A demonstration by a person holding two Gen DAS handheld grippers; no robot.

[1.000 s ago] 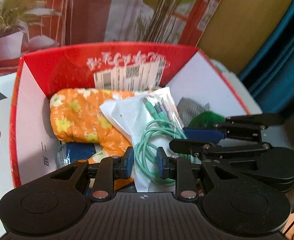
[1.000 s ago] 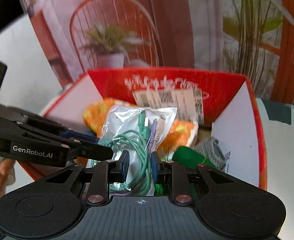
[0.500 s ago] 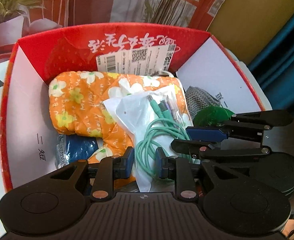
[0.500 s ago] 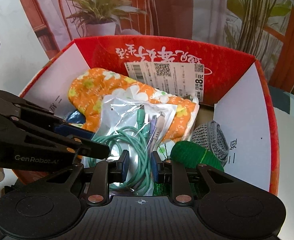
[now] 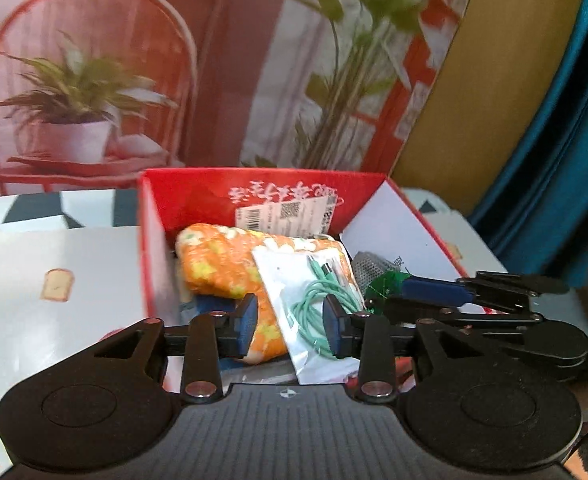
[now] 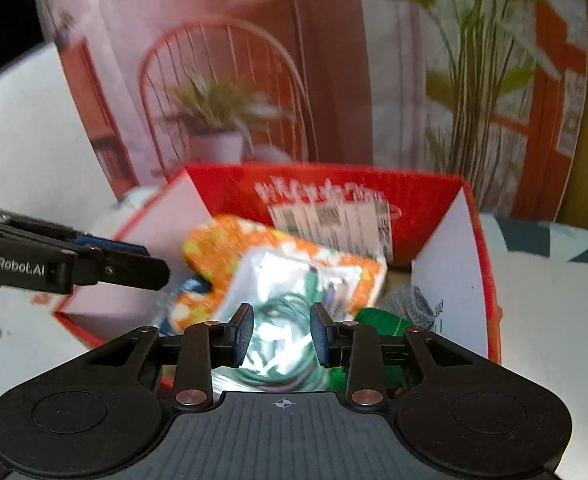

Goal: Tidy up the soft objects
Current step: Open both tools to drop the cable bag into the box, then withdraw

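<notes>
A red cardboard box [image 5: 254, 190] [image 6: 334, 188] holds an orange flowered soft pouch [image 5: 222, 260] [image 6: 222, 248], a clear bag with a green cable [image 5: 314, 304] [image 6: 290, 308], a grey knitted item [image 5: 370, 266] [image 6: 410, 304], a green item [image 5: 386, 282] [image 6: 378, 318] and a blue item [image 5: 210, 302]. My left gripper [image 5: 290, 324] is open and empty above the box's near edge. My right gripper [image 6: 281, 332] is open and empty, over the cable bag. Each gripper shows in the other's view, the right one [image 5: 434, 292] and the left one [image 6: 126, 256].
The box stands on a white tablecloth [image 5: 54, 280] with small printed pictures. A backdrop with a printed chair and potted plant [image 5: 74, 120] stands behind. A teal curtain [image 5: 566, 160] hangs at the right.
Both grippers have pulled back and up from the box, and their jaws have opened wider. The box now looks smaller and farther away. The contents lie as before.
</notes>
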